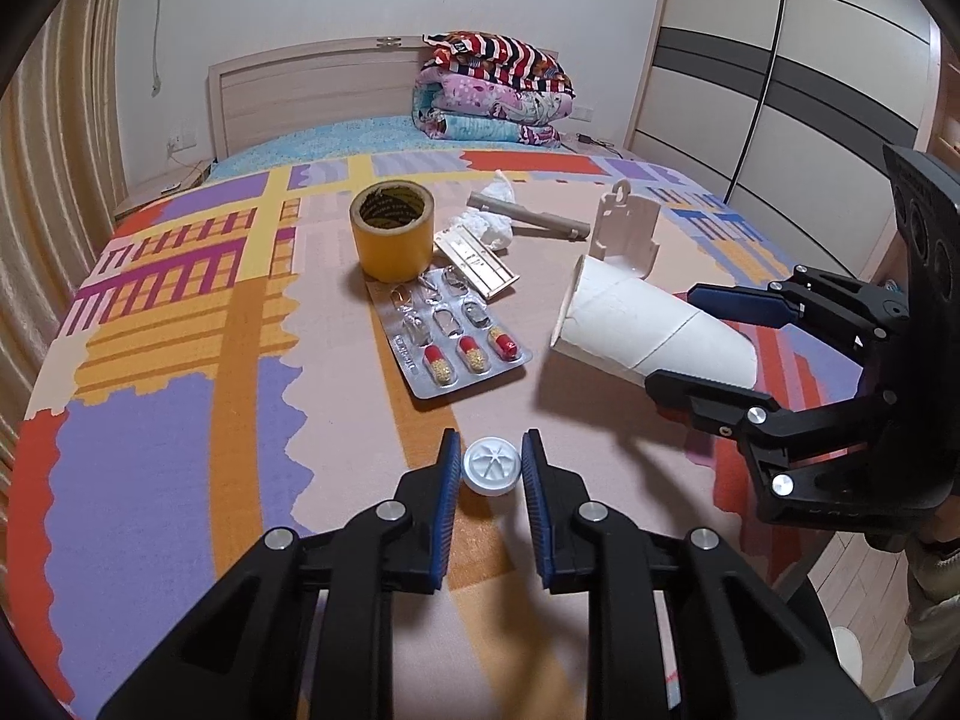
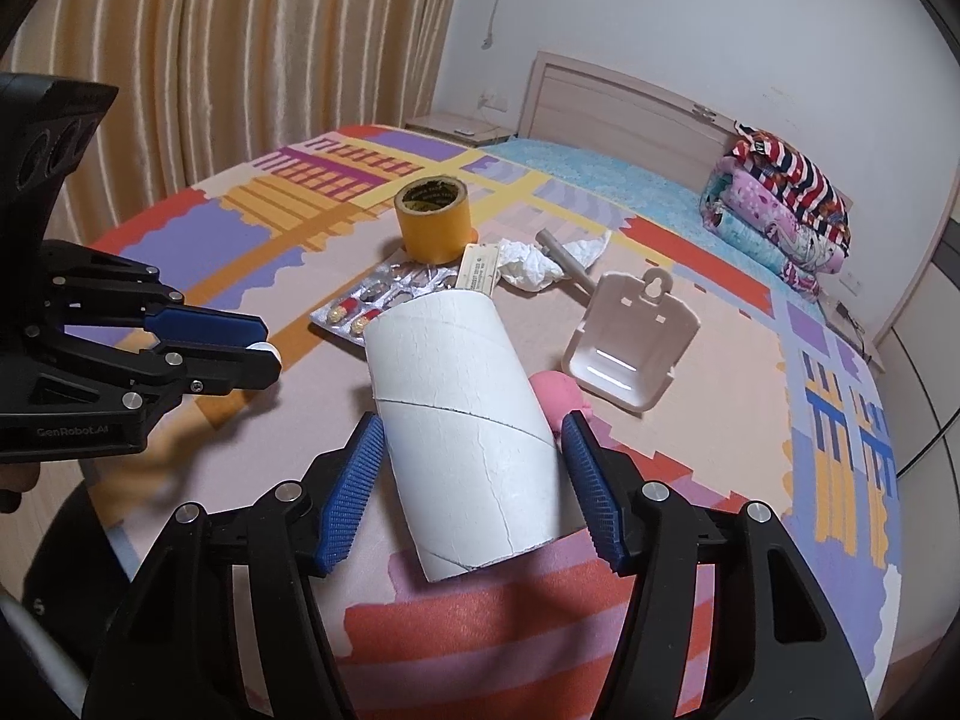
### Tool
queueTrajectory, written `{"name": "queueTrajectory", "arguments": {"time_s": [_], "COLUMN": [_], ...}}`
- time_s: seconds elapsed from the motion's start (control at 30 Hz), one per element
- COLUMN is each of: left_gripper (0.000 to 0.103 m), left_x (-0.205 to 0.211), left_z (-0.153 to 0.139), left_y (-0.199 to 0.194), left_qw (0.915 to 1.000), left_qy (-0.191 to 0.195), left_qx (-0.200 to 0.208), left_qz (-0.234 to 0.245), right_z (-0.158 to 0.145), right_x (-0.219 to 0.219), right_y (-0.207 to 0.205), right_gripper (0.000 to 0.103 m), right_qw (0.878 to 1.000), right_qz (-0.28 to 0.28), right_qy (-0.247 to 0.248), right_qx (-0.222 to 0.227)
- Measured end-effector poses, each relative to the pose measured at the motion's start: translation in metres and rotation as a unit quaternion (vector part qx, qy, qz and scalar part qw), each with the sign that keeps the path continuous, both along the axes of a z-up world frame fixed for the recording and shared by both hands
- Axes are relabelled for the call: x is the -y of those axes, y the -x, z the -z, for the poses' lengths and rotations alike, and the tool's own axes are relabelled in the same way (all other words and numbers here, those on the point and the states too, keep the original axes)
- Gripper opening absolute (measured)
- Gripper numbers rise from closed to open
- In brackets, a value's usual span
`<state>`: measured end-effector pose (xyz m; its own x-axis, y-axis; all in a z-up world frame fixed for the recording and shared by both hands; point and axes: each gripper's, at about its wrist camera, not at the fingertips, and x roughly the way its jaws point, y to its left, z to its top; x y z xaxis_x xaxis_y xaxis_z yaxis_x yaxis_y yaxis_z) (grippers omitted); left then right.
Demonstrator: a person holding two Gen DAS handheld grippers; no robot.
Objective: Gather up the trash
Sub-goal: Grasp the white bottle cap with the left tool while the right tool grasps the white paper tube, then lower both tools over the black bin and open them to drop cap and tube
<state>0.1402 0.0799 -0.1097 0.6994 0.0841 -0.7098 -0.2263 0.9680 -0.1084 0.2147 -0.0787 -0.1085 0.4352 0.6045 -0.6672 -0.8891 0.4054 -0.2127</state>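
A white bottle cap point(image 1: 490, 466) sits between the pads of my left gripper point(image 1: 491, 463), which is shut on it just above the bed cover; the cap also shows in the right wrist view point(image 2: 267, 351). My right gripper point(image 2: 474, 444) is shut on a white cardboard tube point(image 2: 468, 444), lifted and tilted; the tube also shows in the left wrist view point(image 1: 654, 327). A pill blister pack point(image 1: 456, 330), crumpled tissue point(image 1: 489, 225), a grey stick point(image 1: 528, 216), a beige card point(image 1: 477, 264) and a white plastic holder point(image 2: 630, 348) lie on the cover.
A yellow tape roll point(image 1: 393, 231) stands behind the blister pack. Something pink point(image 2: 561, 399) lies behind the tube. Folded quilts point(image 1: 492, 87) are stacked at the headboard. Curtains point(image 2: 240, 60) hang to the left, a wardrobe point(image 1: 780, 60) stands to the right.
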Motion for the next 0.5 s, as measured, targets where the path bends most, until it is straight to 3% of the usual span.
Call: {"name": "queueTrajectory", "arguments": {"time_s": [0.5], "left_gripper": [0.02], "left_x": [0.039], "left_z": [-0.028], "left_y": [0.049], "left_qw": [0.999], "left_qy": [-0.009], "left_qx": [0.035], "left_qz": [0.025], "right_z": [-0.029], "right_x": [0.055], "right_y": [0.057], "right_gripper": [0.061], "right_qw": [0.999], "right_qz": [0.001], "right_qy": [-0.034], "right_qx": [0.015]}}
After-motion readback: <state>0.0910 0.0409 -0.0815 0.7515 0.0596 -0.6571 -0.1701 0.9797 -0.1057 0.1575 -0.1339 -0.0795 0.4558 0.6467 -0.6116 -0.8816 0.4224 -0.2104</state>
